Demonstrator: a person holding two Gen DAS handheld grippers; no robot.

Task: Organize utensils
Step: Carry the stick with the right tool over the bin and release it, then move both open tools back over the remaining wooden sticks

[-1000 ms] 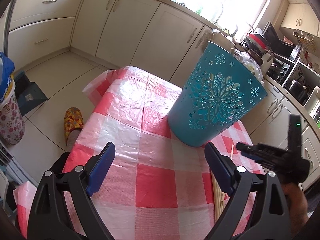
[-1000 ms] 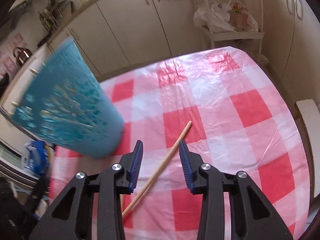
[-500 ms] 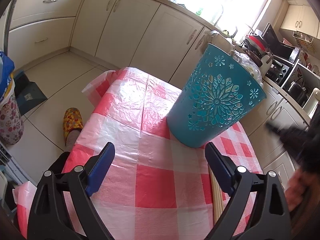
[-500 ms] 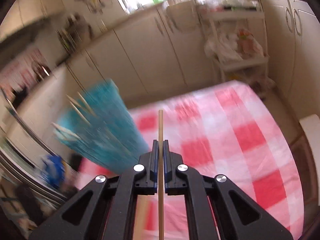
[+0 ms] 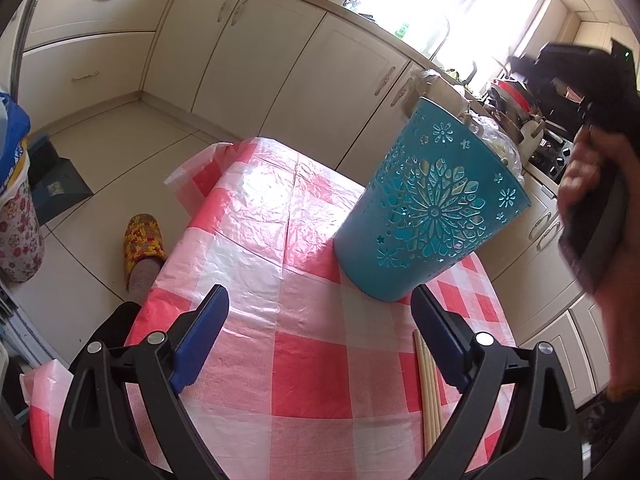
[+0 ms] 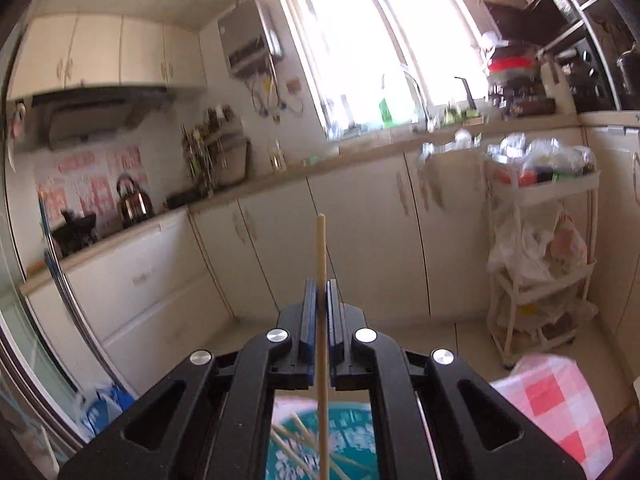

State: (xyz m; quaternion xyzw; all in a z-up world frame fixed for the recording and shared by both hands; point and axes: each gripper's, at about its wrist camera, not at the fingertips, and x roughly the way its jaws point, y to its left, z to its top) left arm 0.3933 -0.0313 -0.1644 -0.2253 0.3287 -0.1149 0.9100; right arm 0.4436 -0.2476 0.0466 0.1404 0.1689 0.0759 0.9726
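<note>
Right gripper (image 6: 320,304) raised high, level toward the cabinets, jaws pinched on one chopstick (image 6: 321,264) that runs straight through them, top end poking past the tips at 12 o'clock, lower end over the bin (image 6: 352,440) at 6 o'clock. Seen from the left wrist at 2 o'clock, gripped in a hand (image 5: 592,184). Left gripper (image 5: 320,336) low over the cloth (image 5: 256,248), spread wide, holding nothing. Bin at 1 o'clock, standing; more sticks (image 5: 428,384) flat on the cloth at 5 o'clock beside the right finger

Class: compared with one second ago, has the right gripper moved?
Yes. The right gripper, shut on a chopstick, has risen from the table to above the teal basket.
</note>
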